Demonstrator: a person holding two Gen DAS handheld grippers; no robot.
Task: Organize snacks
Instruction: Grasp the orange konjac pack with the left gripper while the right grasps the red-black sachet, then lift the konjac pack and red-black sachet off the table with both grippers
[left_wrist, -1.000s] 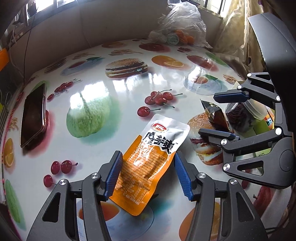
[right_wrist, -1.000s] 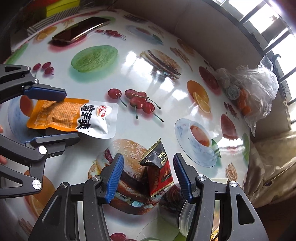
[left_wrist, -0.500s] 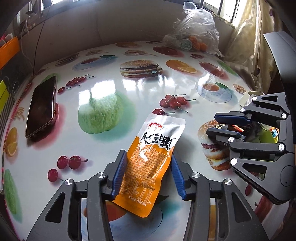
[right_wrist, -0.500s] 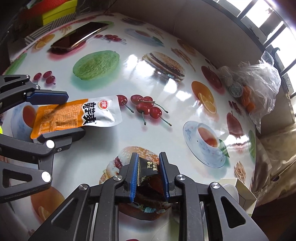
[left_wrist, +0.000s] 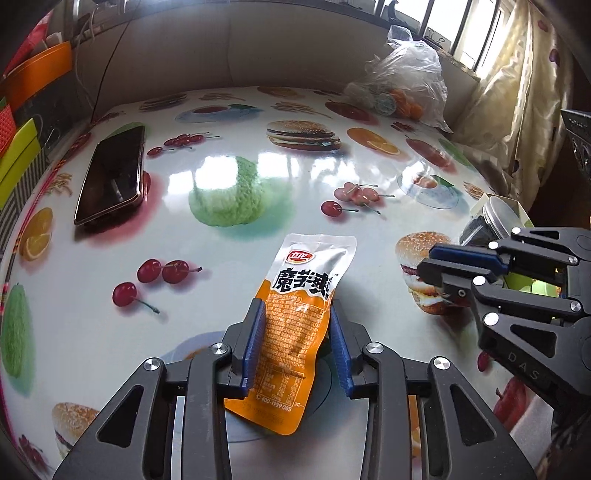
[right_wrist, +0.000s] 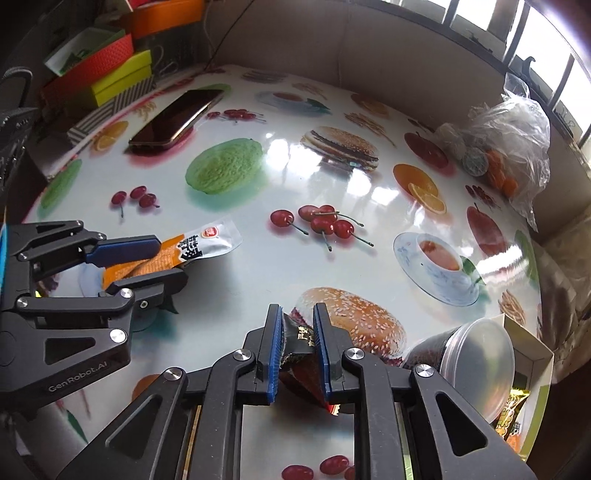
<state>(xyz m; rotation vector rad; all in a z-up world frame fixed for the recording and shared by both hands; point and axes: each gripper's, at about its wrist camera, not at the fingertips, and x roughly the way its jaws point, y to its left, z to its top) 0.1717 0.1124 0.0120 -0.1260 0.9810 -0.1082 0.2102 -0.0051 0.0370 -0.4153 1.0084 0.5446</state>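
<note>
Two hand-held black tools with blue pads work over a glossy counter (left_wrist: 229, 173) printed with burgers, cherries, oranges and teacups.

The left tool (left_wrist: 297, 345) has just been closing, and its pads now press both sides of an orange and white snack packet (left_wrist: 299, 317). The packet's white top end points away from the tool toward the middle of the counter, and its orange bottom end hangs back between the arms of the tool. Seen from the right wrist view, this tool (right_wrist: 162, 258) comes in from the left edge with the packet (right_wrist: 199, 247) sticking out past its tips, just above the counter.

The right tool (right_wrist: 298, 347) is clamped tight on a small dark snack packet (right_wrist: 301, 354) with red on its lower part. It sits over a printed burger near the counter's near edge. In the left wrist view the same tool (left_wrist: 439, 266) reaches in from the right; the dark packet is hard to make out there.

Just right of the right tool lies a clear plastic jar (right_wrist: 465, 354) with dark contents, tipped on its side in a pale box (right_wrist: 532, 354). A yellow wrapper (right_wrist: 511, 417) shows in the box beside it.

A phone (left_wrist: 110, 181) lies face up at the far left of the counter. A clear plastic bag (left_wrist: 402, 92) of small items rests at the far right corner, near the window.
</note>
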